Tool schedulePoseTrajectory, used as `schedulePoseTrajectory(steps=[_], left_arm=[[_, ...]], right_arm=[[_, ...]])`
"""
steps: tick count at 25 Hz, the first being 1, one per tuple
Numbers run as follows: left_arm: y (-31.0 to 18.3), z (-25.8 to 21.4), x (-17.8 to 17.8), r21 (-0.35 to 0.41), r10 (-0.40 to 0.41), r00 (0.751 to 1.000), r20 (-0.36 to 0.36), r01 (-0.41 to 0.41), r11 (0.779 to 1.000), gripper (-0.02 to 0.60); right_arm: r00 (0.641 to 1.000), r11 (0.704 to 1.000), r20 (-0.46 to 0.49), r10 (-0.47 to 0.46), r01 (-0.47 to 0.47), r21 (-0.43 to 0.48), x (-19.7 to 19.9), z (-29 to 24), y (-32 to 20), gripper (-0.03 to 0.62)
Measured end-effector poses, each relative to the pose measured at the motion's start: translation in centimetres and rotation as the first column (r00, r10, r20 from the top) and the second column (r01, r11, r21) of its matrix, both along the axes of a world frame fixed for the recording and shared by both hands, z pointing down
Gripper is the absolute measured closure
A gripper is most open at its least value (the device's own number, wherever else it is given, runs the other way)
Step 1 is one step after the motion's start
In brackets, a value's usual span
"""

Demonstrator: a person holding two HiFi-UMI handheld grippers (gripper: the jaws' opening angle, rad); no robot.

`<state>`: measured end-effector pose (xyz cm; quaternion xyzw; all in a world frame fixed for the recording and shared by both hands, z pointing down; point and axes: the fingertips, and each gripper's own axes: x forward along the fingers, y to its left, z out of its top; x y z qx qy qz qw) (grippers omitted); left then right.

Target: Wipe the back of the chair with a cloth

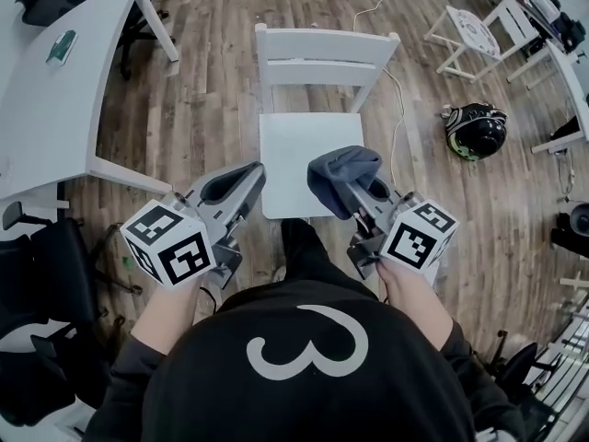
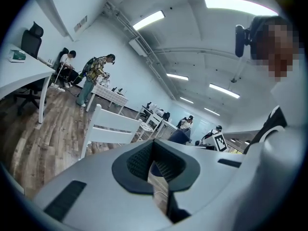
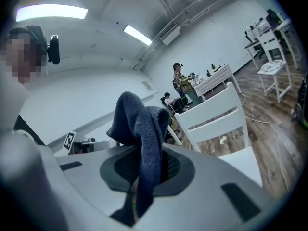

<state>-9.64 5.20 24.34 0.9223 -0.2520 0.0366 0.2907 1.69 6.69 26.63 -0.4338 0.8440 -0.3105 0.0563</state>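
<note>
The right gripper (image 1: 366, 199) has its jaws clamped on a blue-grey cloth (image 3: 142, 129). The cloth is pinched between the pads. Most of it bunches up above and beyond the jaw tips, and a shorter tail hangs below them. In the head view the bundle (image 1: 342, 175) hides the tips completely.

The left gripper (image 2: 154, 154) holds nothing. Its pads seem to meet at the far end, with only a sliver of wood floor showing through lower down, though the wide-angle bend makes that contact hard to confirm.

Straight ahead of both pairs of jaws stands a white chair (image 1: 322, 58). Its seat (image 1: 308, 155) lies just past the jaw tips and between the two grippers. The chair back (image 1: 327, 42) rises at the seat's far edge, well beyond the cloth and not touching it. In the right gripper view the back's rails (image 3: 214, 112) stand right of the cloth, and in the left gripper view the back (image 2: 113, 126) sits left of the jaws.

Out to the right of the right gripper's jaws a dark helmet (image 1: 474, 129) rests on the floor. A thin cable (image 1: 398, 127) runs along the floor between it and the chair. To the left of the left gripper's jaws is a white desk (image 1: 46, 109). Far ahead of the right jaws, past the chair, a person in a patterned shirt (image 3: 182, 85) stands by a table.
</note>
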Motion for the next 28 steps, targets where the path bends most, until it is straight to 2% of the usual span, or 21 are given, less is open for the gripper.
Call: schedulePoseTrajectory(steps=[7,11,17,20,28], left_arm=[[-6.5,0.6,1.4,-0.021,-0.048,0.999,0.008,0.048,0.999,0.568],[-9.9,2.1,2.6,-0.028,-0.059,0.998,0.036,0.060,0.998,0.568],[-14.1,5.1,3.0,-0.069,-0.075,0.996,0.038,0.078,0.995,0.568],[-15.4,6.7,2.8,-0.097,-0.079,0.996,0.040,0.082,0.992,0.568],[-18.7,9.4,2.2,-0.132,-0.083,0.995,0.050,0.089,0.987,0.568]], right_arm=[[0.997,0.997,0.000,-0.071,0.071,-0.032,0.2,1.8,-6.5,0.543],[0.995,0.994,0.000,-0.101,0.100,-0.043,0.4,2.8,-10.1,0.543],[0.994,0.991,-0.011,-0.111,0.110,-0.072,0.7,5.0,-16.3,0.543],[0.992,0.992,-0.046,-0.120,0.118,-0.053,0.0,5.5,-18.7,0.543],[0.993,0.995,-0.065,-0.100,0.099,-0.023,-2.0,6.7,-25.2,0.543]])
